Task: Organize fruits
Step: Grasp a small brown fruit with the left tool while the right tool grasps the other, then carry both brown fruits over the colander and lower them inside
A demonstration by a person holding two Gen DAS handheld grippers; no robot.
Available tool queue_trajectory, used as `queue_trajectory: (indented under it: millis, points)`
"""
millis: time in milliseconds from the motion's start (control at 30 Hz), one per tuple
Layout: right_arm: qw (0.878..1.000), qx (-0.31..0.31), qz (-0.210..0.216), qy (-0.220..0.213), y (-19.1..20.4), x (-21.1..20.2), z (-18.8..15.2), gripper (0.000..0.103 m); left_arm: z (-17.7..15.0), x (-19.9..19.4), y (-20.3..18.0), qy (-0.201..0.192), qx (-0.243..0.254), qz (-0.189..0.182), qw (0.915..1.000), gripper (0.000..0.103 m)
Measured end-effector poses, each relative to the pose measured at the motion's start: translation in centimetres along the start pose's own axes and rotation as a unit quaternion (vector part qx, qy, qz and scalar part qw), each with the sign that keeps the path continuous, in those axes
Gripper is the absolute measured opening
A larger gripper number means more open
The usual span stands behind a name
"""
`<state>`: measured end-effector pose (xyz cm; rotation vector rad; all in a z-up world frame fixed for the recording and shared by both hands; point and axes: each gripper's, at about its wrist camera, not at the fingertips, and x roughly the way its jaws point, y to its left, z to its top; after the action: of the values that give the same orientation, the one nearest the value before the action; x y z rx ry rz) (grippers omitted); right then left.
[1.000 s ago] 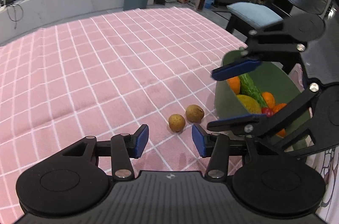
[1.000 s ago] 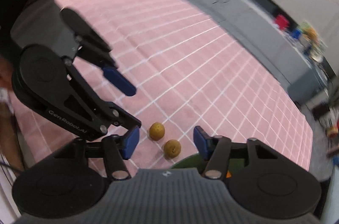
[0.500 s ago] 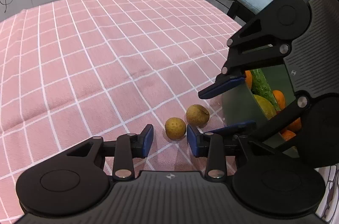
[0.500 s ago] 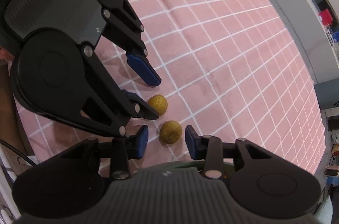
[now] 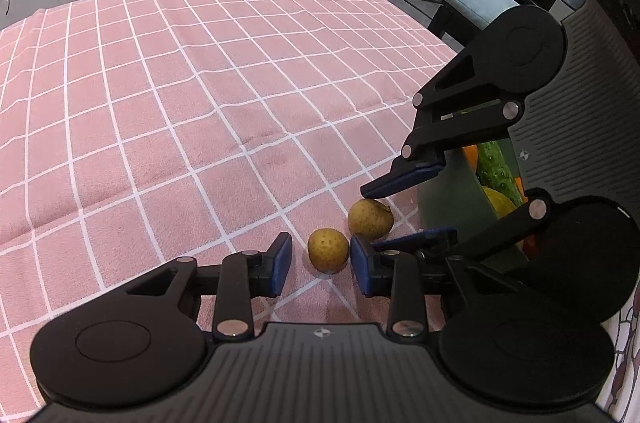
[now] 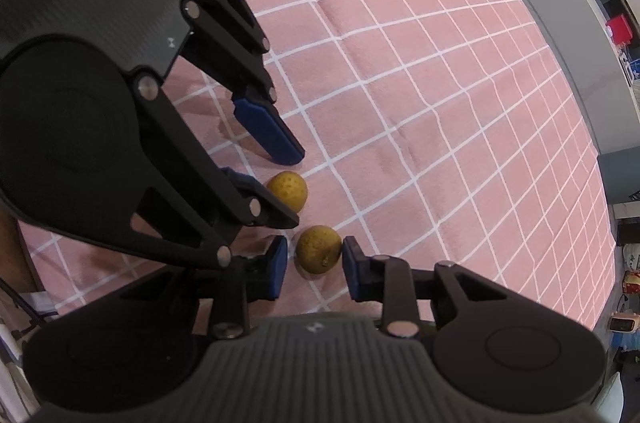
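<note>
Two small yellow-brown round fruits lie side by side on the pink checked cloth. The near fruit (image 5: pixel 328 249) sits between the blue pads of my left gripper (image 5: pixel 320 259), which is open around it; its right pad touches or nearly touches the fruit. The other fruit (image 5: pixel 370 219) (image 6: pixel 318 249) sits between the pads of my right gripper (image 6: pixel 314 265), open around it with small gaps. The right gripper also shows in the left wrist view (image 5: pixel 404 211). In the right wrist view the left gripper (image 6: pixel 272 163) straddles the first fruit (image 6: pixel 288 190).
A dark green bin (image 5: pixel 448 199) stands at the right, holding oranges, a yellow fruit and a green cucumber (image 5: pixel 494 167). The pink cloth (image 5: pixel 200 95) spreads wide to the left and far side. A chair with a blue cushion (image 5: pixel 476 1) stands beyond the table edge.
Both grippers have come down and forward onto the two fruits. Their jaws have narrowed, and each now has a fruit between its pads.
</note>
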<state>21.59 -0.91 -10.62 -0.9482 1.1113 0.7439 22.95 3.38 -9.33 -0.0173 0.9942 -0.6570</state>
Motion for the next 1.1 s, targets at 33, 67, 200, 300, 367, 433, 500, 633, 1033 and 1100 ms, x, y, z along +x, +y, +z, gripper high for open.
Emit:
queue_trajectory:
  millis: [33,67,200,300,367,433,500,633,1033,1100]
  points:
    - [1.0,-0.001,-0.002,-0.002,0.0,0.1,0.0,0.021,0.0,0.0,0.0,0.001,0.001,0.0,1.0,0.039]
    - [1.0,0.0,-0.003,-0.003,0.0,0.2,-0.1,0.021,0.0,-0.1,0.0,0.001,0.002,-0.001,1.0,0.039]
    - [1.0,-0.001,-0.007,-0.005,0.6,-0.2,-0.2,0.021,0.0,-0.1,0.1,0.002,-0.002,-0.009,1.0,0.042]
    - [1.0,-0.005,-0.007,-0.006,0.7,-0.4,-0.4,0.021,0.0,-0.1,0.5,0.002,-0.013,-0.023,0.9997,0.044]
    - [1.0,-0.007,-0.007,-0.007,0.7,-0.3,-0.5,0.021,0.0,-0.1,0.9,0.0,-0.027,-0.029,0.9992,0.044]
    - [1.0,-0.008,-0.007,-0.008,0.7,-0.4,-0.5,0.021,0.1,-0.1,0.9,0.0,-0.032,-0.031,0.999,0.044]
    - [1.0,-0.012,-0.008,-0.008,0.9,-0.4,-0.6,0.021,0.0,-0.1,0.8,-0.004,-0.027,-0.03,0.9992,0.044]
    - [1.0,-0.021,-0.014,-0.006,1.4,-0.5,-0.5,0.021,0.0,0.1,0.4,-0.007,-0.022,-0.022,0.9995,0.037]
    - [0.999,-0.023,-0.036,-0.032,2.8,-2.3,-0.8,0.02,-0.8,-1.2,0.1,-0.027,-0.029,-0.009,0.9992,0.024]
    - [0.998,-0.015,-0.043,-0.047,3.1,-3.2,-1.0,0.02,-0.9,-2.1,-0.1,-0.038,-0.035,-0.003,0.9987,0.024]
